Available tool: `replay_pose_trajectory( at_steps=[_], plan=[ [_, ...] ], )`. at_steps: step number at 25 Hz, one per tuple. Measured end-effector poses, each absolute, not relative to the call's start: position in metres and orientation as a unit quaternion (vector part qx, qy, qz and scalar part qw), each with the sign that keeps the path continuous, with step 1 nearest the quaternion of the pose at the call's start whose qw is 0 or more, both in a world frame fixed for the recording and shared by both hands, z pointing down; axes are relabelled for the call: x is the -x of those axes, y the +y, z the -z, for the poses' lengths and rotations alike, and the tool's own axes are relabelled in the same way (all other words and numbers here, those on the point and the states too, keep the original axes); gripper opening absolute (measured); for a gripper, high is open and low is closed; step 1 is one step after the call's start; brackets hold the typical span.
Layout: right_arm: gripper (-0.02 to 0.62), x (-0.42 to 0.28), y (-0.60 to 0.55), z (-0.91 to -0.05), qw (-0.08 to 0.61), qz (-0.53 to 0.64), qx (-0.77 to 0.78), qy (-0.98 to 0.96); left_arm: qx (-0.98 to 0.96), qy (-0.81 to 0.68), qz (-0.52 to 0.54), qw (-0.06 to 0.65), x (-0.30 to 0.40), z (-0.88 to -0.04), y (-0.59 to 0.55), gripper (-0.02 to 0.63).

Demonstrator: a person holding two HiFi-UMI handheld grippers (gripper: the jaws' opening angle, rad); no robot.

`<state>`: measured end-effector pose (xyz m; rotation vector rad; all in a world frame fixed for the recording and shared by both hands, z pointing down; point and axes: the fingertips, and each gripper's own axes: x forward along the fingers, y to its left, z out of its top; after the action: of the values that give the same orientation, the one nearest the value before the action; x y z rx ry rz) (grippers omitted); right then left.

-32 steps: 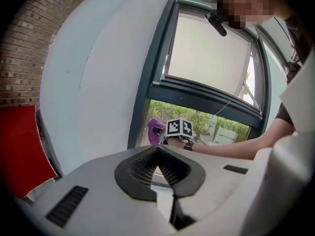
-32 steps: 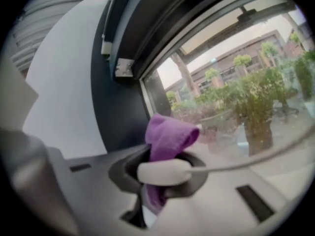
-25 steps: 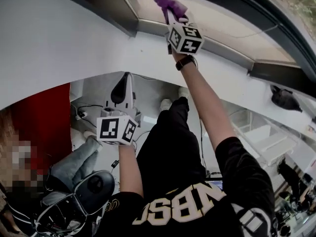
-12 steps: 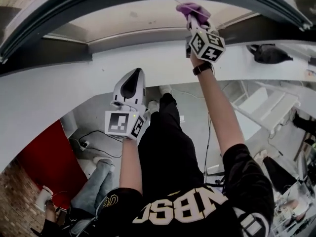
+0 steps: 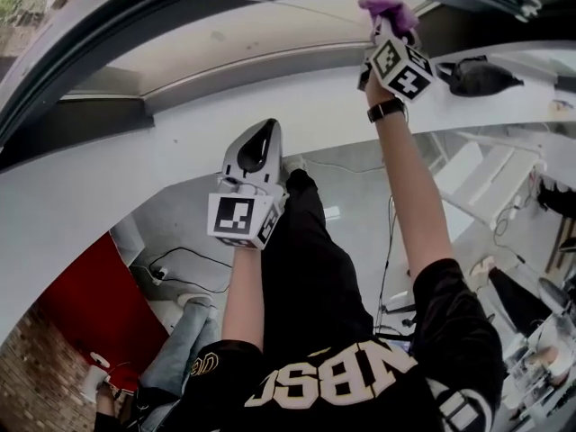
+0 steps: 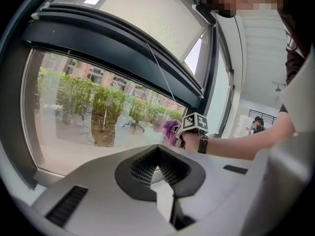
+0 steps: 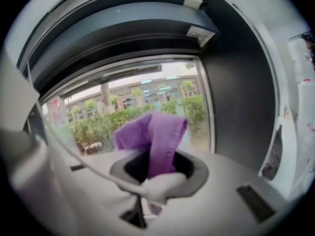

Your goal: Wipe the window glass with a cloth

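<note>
A purple cloth (image 5: 389, 7) is pinched in my right gripper (image 5: 385, 20), held up high against the window glass (image 5: 270, 34). In the right gripper view the cloth (image 7: 153, 136) stands up out of the shut jaws (image 7: 151, 183), its top folded against the glass (image 7: 98, 119) close to the dark right frame (image 7: 236, 107). My left gripper (image 5: 261, 138) hangs lower, shut and with nothing in it, away from the glass. From the left gripper view its jaws (image 6: 160, 178) point at the pane (image 6: 93, 117), and the cloth (image 6: 170, 130) shows beside the right gripper's marker cube (image 6: 195, 123).
A rolled blind (image 6: 157, 23) with a thin pull cord (image 6: 160, 73) sits above the pane. A dark frame (image 5: 72, 124) and white sill (image 5: 135, 178) run under the glass. A black bag (image 5: 477, 77) lies on the ledge at right. A person's legs (image 5: 180, 349) show below left.
My right gripper has carried the cloth rightwards along the glass, toward the right frame. The left gripper has risen a little and stays shut. The head view has swung round.
</note>
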<state>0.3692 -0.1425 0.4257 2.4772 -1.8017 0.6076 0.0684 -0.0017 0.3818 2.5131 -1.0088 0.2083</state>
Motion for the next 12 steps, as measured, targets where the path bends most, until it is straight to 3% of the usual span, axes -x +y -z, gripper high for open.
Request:
replay_pose_trajectory(
  at_steps=[7,12],
  plan=[
    [0.075,-0.340,-0.134,-0.453,0.078,-0.172,-0.772,-0.607,-0.886,-0.399,-0.072,0.224,-0.037,-0.384,0.000,0.026],
    [0.077,-0.253,-0.112,-0.502,0.085,-0.229,-0.702,-0.669,-0.869,-0.434,-0.057,0.232,-0.004,-0.384,0.002,0.026]
  ],
)
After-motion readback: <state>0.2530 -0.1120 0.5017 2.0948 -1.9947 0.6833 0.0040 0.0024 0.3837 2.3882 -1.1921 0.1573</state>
